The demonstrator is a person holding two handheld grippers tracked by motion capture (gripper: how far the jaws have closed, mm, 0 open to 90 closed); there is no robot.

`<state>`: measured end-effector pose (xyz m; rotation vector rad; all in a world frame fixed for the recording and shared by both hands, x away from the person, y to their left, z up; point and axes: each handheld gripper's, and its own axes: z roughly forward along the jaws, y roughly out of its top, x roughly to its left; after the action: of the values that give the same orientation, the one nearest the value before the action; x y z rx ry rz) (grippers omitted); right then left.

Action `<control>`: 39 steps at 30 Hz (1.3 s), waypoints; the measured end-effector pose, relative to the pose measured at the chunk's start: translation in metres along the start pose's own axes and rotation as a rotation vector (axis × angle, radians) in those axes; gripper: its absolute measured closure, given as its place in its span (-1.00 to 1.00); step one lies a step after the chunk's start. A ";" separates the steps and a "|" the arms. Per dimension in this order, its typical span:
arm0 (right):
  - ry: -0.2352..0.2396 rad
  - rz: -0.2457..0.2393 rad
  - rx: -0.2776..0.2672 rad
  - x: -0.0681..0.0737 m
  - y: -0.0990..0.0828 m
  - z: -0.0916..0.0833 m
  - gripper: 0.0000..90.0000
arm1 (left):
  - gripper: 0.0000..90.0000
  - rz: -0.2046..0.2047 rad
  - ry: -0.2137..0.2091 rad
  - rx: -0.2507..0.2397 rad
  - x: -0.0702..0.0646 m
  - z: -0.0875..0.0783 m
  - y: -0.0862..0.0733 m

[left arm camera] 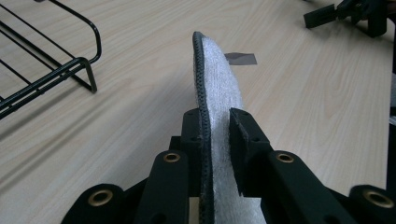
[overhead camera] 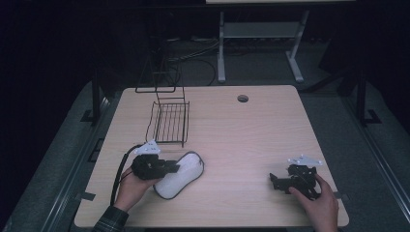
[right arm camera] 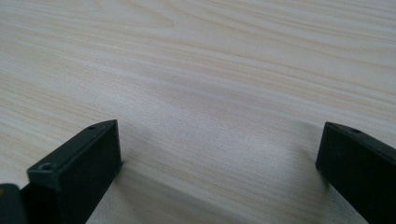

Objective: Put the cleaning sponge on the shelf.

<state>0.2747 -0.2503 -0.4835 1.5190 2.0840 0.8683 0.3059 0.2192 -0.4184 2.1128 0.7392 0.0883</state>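
Wood-grain table [overhead camera: 251, 140] is seen from above, pale and rounded at its corners, with a small round hole [overhead camera: 242, 98] near the far edge. Toward the far left a black wire rack [overhead camera: 169, 121] stands on it, its tall handle rising at the back. Just in front of the rack, the left tool [overhead camera: 171, 167] is held by the person's left hand [overhead camera: 129, 186], whose green plaid sleeve [overhead camera: 110, 222] comes in from the bottom edge; a black cable [overhead camera: 118, 171] loops from the tool. Its jaws are clamped on a white insole [overhead camera: 181, 176] with a dark stitched rim. In the left gripper view the insole [left arm camera: 219, 93] is seen standing on edge between the two black jaws, pinched at its near end and curving away over the table [left arm camera: 303, 93]; a corner of the rack [left arm camera: 70, 70] is seen to the left, and a small grey patch [left arm camera: 241, 59] lies on the table beyond the insole. Well apart, at the right of the table, the right tool [overhead camera: 273, 180] is held low by the right hand [overhead camera: 319, 203], a grey plate on top. In the right gripper view its jaws are spread wide with bare table [right arm camera: 210, 70] between them, nothing gripped.
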 end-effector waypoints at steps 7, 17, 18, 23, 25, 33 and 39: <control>0.000 0.000 0.000 0.000 0.000 0.000 -1.00 | 0.77 0.007 -0.028 -0.009 -0.002 -0.003 0.004; 0.000 0.000 0.000 0.000 0.000 0.000 -1.00 | 0.80 0.012 -0.033 -0.013 -0.003 -0.005 0.008; 0.000 0.000 0.000 0.000 0.000 0.000 -1.00 | 0.80 0.010 -0.034 -0.021 -0.002 -0.007 0.009; 0.000 0.000 0.000 0.000 0.000 0.000 -1.00 | 0.80 0.010 -0.033 -0.030 -0.002 -0.010 0.013; 0.000 0.000 0.000 0.000 0.000 0.000 -1.00 | 0.80 0.011 -0.032 -0.034 -0.002 -0.012 0.015; 0.000 0.000 0.000 0.000 0.000 0.000 -1.00 | 0.80 0.000 -0.025 -0.054 0.003 -0.017 0.022; 0.000 0.000 0.000 0.000 0.000 0.000 -1.00 | 0.80 -0.027 -0.027 -0.071 0.012 -0.020 0.027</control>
<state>0.2747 -0.2503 -0.4835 1.5191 2.0840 0.8680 0.3219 0.2277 -0.3876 2.0317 0.7382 0.0703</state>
